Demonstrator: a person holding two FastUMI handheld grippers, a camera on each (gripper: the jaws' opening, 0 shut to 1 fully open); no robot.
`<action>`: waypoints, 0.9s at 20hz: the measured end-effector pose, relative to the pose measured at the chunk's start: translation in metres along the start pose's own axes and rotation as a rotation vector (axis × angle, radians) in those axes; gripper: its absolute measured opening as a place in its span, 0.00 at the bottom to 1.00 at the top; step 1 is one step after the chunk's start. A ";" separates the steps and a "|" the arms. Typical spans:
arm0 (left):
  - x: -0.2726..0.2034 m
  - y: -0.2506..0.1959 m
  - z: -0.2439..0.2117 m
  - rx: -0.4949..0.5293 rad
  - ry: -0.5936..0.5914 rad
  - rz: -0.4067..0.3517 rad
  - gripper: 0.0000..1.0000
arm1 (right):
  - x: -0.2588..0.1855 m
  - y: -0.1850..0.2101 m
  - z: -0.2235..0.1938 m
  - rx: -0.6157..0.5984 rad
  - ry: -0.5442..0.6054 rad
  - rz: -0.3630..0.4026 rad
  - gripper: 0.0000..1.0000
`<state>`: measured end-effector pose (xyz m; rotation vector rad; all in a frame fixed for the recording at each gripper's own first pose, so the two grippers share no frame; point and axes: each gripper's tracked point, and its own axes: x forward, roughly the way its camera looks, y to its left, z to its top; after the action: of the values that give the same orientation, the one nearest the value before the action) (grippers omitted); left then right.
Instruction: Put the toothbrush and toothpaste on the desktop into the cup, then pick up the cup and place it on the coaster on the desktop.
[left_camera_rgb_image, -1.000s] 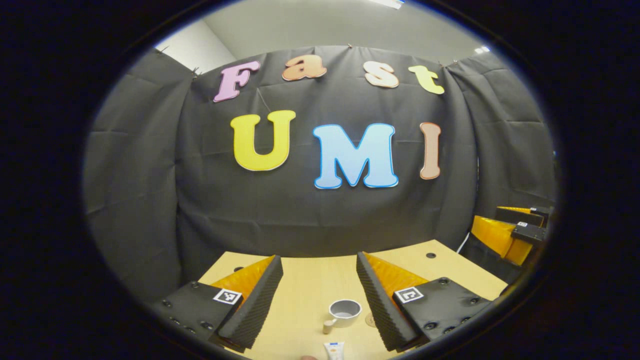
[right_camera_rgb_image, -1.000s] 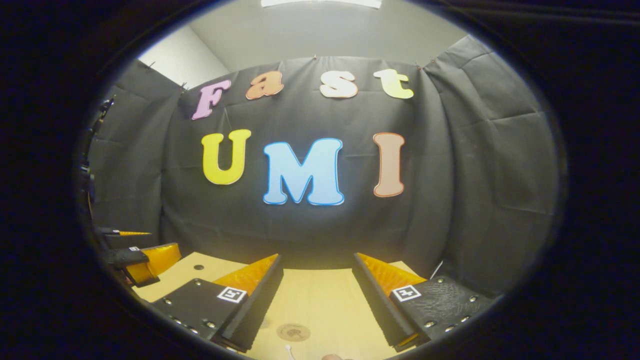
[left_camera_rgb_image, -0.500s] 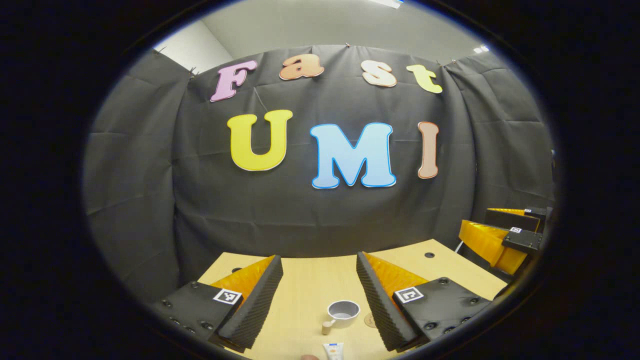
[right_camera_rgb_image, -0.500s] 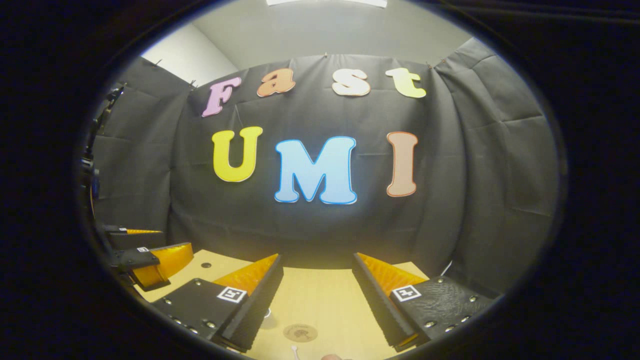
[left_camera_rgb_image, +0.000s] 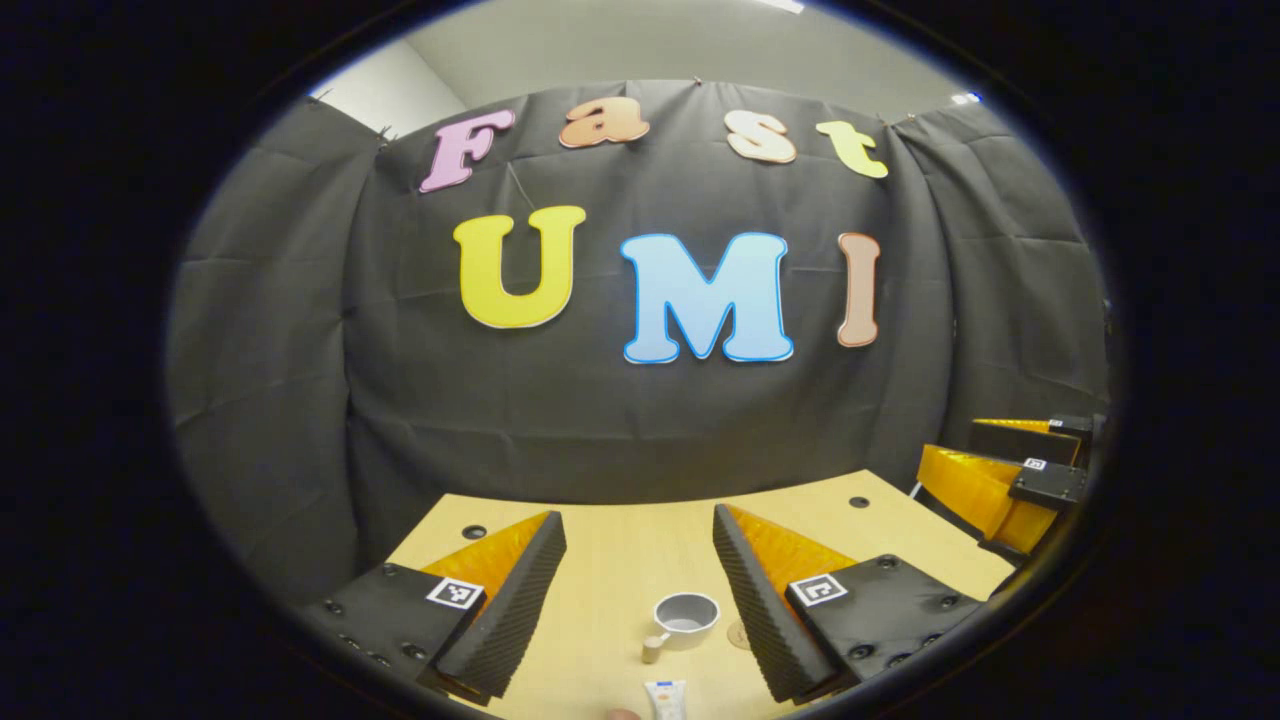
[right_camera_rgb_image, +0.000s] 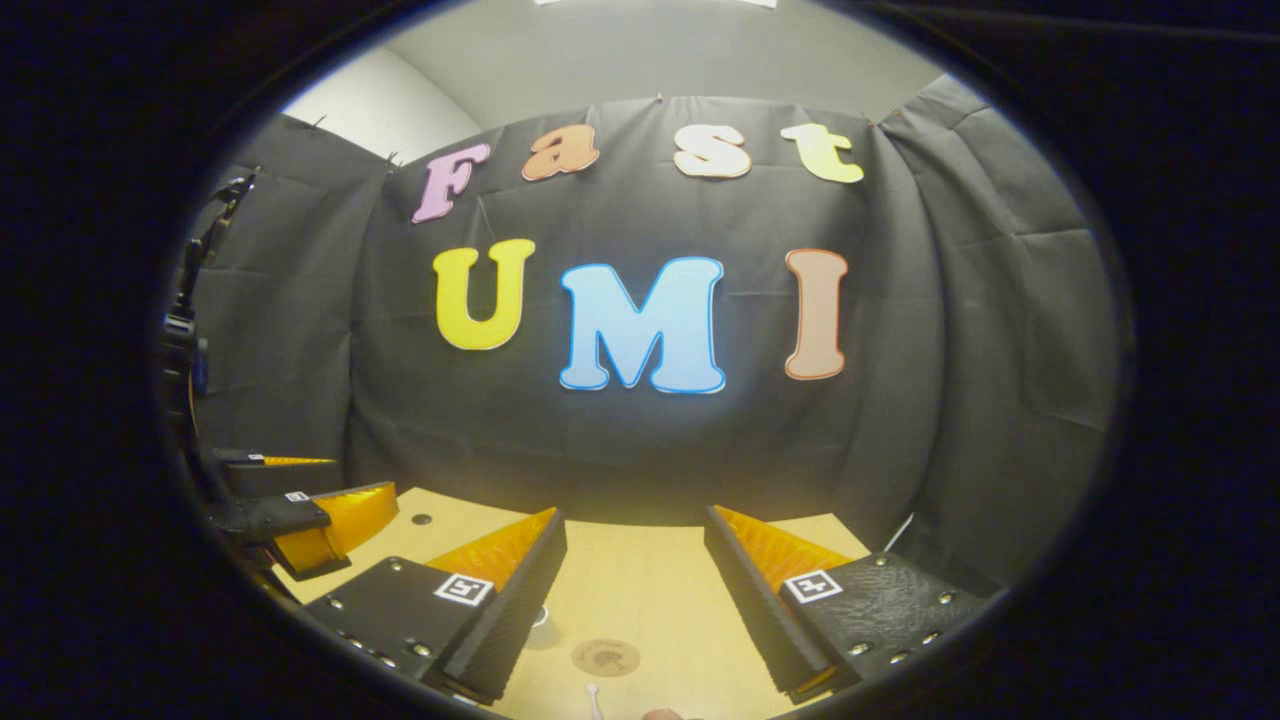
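On desktop (left_camera_rgb_image: 610, 560): grey cup (left_camera_rgb_image: 685, 614), upright, empty.

Both grippers are hanging over the desktop (left_camera_rgb_image: 620, 560) doing nothing, the left gripper (left_camera_rgb_image: 638, 600) with its fingers spread wide and holding nothing, and the right gripper (right_camera_rgb_image: 635, 600) gaping just the same, sitting off toward the desktop's right edge from the left one.

Left gripper (left_camera_rgb_image: 638, 590) above a pale wooden desk (left_camera_rgb_image: 620, 560), jaws wide apart, grey cup (left_camera_rgb_image: 685, 614) with handle standing between the fingers, toothpaste tube (left_camera_rgb_image: 665, 698) lying nearer the camera, right gripper (left_camera_rgb_image: 1010, 470) at far right.
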<state>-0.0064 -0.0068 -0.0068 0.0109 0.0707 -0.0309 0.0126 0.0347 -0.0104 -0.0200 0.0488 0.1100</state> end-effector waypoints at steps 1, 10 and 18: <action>0.001 0.000 -0.004 -0.005 0.019 -0.001 0.92 | 0.000 0.002 -0.002 -0.005 0.007 0.004 0.90; -0.002 0.001 -0.077 -0.033 0.202 -0.004 0.93 | -0.003 0.017 -0.063 0.020 0.185 0.048 0.90; -0.009 -0.008 -0.150 -0.015 0.356 -0.034 0.95 | -0.011 0.022 -0.133 0.063 0.391 0.057 0.91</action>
<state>-0.0266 -0.0126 -0.1561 0.0003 0.4267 -0.0623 -0.0069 0.0521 -0.1428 0.0232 0.4432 0.1604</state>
